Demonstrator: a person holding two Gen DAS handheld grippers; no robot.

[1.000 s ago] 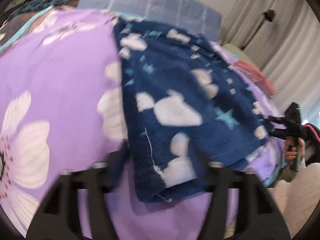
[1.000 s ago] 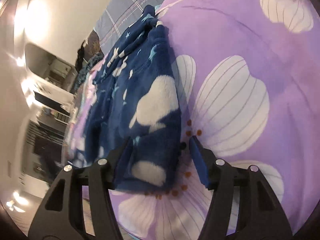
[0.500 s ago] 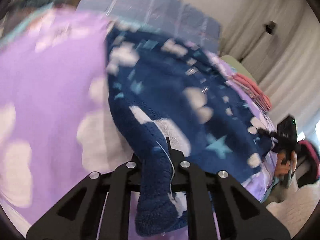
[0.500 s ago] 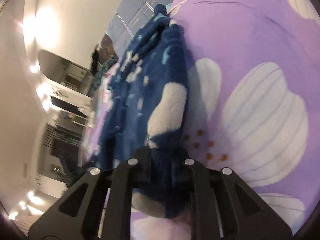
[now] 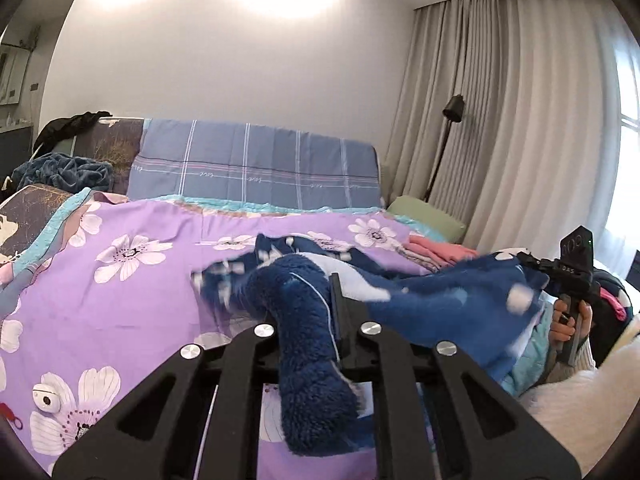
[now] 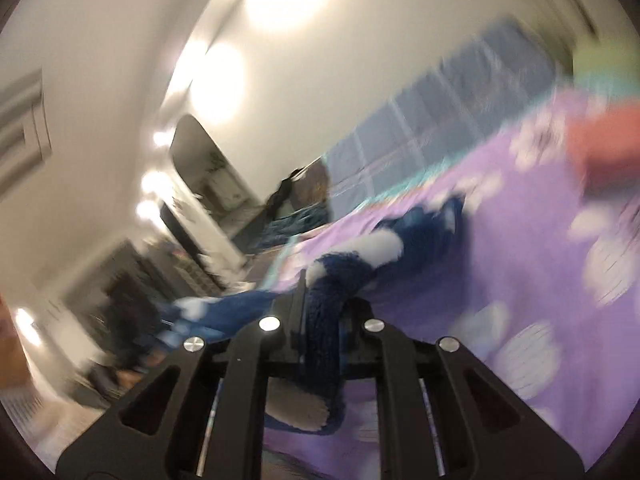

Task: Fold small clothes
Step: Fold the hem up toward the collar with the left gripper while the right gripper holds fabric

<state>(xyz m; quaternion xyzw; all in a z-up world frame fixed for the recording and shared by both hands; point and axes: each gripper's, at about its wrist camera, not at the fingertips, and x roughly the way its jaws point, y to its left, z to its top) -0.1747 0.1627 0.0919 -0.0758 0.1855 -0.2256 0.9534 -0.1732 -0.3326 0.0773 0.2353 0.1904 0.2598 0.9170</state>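
Left gripper (image 5: 306, 320) closed on a bunched fold of the navy fleece garment (image 5: 432, 300), fingers (image 5: 340, 304) pinching the thick blue pile so that a tail of it hangs down between the arms toward the near edge. Garment lifted off the bed, stretched from that grip rightward to the right gripper (image 5: 576, 276), seen at the far right of the left wrist view in a bare hand (image 5: 568, 322). Far end of the cloth trailing on the purple floral bedsheet (image 5: 120, 300), white cloud patches blurred.

Right gripper (image 6: 320, 312) likewise clamped on the navy fleece garment (image 6: 340, 280), cloth squeezed between its fingers (image 6: 298, 304) with a white-patched end drooping below. Right wrist view strongly smeared; purple floral bedsheet (image 6: 500, 280) filling the right side.

Blue plaid pillow (image 5: 256, 168) propped against the far wall behind the bed. Folded pink clothes (image 5: 436, 250) and a green cushion (image 5: 428, 216) at the far right of the bed. Black floor lamp (image 5: 448, 128) before the pale curtains (image 5: 520, 120). Dark blue blanket (image 5: 60, 172) heaped at the far left. No containers visible in either view.
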